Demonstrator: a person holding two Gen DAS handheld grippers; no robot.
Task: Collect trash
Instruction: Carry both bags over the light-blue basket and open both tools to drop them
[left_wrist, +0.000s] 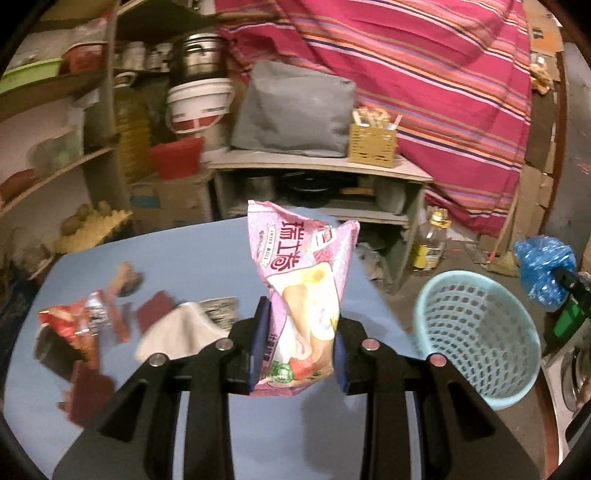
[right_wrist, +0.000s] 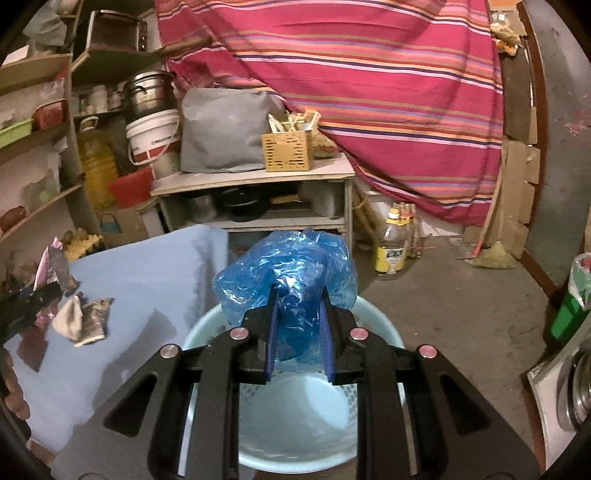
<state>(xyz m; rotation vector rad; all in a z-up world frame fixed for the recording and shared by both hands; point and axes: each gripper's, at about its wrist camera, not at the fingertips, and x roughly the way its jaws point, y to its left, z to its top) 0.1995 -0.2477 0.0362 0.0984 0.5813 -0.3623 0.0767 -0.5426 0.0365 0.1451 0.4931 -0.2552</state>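
Right claw (right_wrist: 297, 341) clamps a crumpled blue plastic bag (right_wrist: 288, 280) directly above the pale-blue perforated plastic basket (right_wrist: 384, 332); release straight down. Left claw (left_wrist: 299, 347) grips a pink snack wrapper (left_wrist: 303, 288) over the blue tabletop (left_wrist: 192, 258), basket off to the right; carry across w/o loosening. Wrapper reads "SWISS ROLL".

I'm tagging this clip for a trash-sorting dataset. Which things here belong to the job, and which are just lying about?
Part of the job:
pink snack wrapper in the left gripper
blue plastic bag in the right gripper
light blue basket
scraps on the table

Just lying about:
oil bottle
white bucket
striped cloth
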